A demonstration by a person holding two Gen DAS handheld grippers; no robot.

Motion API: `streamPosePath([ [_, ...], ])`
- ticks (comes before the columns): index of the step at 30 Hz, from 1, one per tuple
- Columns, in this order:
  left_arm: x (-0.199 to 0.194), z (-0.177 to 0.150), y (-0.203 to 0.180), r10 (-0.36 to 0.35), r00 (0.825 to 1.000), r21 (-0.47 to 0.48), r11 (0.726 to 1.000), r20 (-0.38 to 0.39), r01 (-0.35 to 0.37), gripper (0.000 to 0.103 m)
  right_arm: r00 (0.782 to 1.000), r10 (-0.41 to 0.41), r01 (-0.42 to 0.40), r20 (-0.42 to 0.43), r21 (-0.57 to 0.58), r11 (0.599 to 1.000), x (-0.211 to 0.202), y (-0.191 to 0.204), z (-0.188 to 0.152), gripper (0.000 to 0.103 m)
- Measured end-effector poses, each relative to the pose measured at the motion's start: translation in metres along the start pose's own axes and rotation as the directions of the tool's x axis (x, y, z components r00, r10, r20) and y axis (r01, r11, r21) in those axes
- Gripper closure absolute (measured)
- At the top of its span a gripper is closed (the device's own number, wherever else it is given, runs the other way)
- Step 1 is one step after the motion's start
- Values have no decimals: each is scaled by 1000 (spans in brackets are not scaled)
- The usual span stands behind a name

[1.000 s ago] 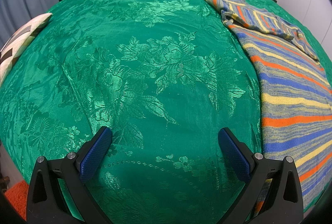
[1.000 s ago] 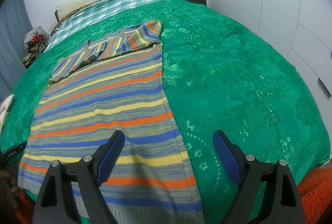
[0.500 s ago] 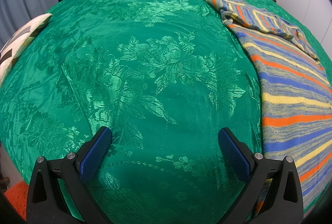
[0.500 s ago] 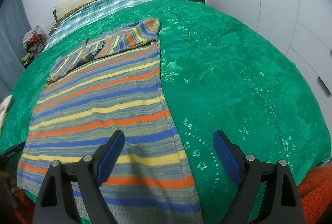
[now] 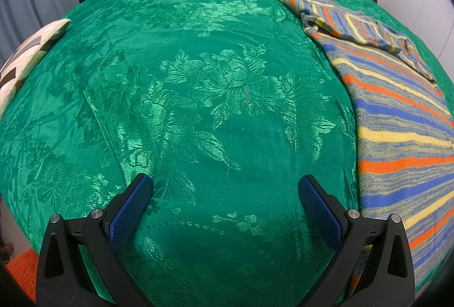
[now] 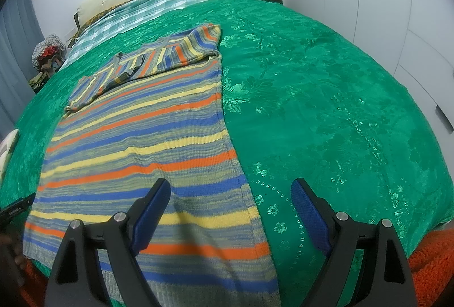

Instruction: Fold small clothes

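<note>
A striped knitted sweater (image 6: 147, 136) lies flat on the green floral bedspread (image 6: 326, 108) of a bed, its hem at the near edge of the bed and its folded-in sleeves toward the pillow end, where a green checked sheet (image 6: 159, 6) shows. The right gripper (image 6: 229, 194) hangs over the sweater's near right corner with its jaws wide apart and nothing between them; one blue pad sits above the knit, the other above bare bedspread. The left gripper (image 5: 225, 193) hangs over bare bedspread, well to the left of the sweater (image 5: 403, 136), jaws likewise spread and empty. A patterned cushion (image 5: 25, 57) lies at the bed's left edge. Compared with the frames from half a second and one second before, neither gripper has shifted, both jaw openings are unchanged, and the sweater lies as it did.
</note>
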State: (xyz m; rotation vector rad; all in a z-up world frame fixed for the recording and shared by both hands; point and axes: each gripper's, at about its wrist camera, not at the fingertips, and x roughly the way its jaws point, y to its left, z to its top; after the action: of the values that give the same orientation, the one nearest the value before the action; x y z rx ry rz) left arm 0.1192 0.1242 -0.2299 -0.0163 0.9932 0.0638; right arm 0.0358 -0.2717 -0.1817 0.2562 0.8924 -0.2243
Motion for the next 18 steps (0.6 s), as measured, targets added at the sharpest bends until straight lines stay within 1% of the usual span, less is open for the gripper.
streamPosePath([
  [18,-1,-1,0,0,1000,0,1000,1,0,0,1000,0,0,5,7,1000,-2,0,0,17],
])
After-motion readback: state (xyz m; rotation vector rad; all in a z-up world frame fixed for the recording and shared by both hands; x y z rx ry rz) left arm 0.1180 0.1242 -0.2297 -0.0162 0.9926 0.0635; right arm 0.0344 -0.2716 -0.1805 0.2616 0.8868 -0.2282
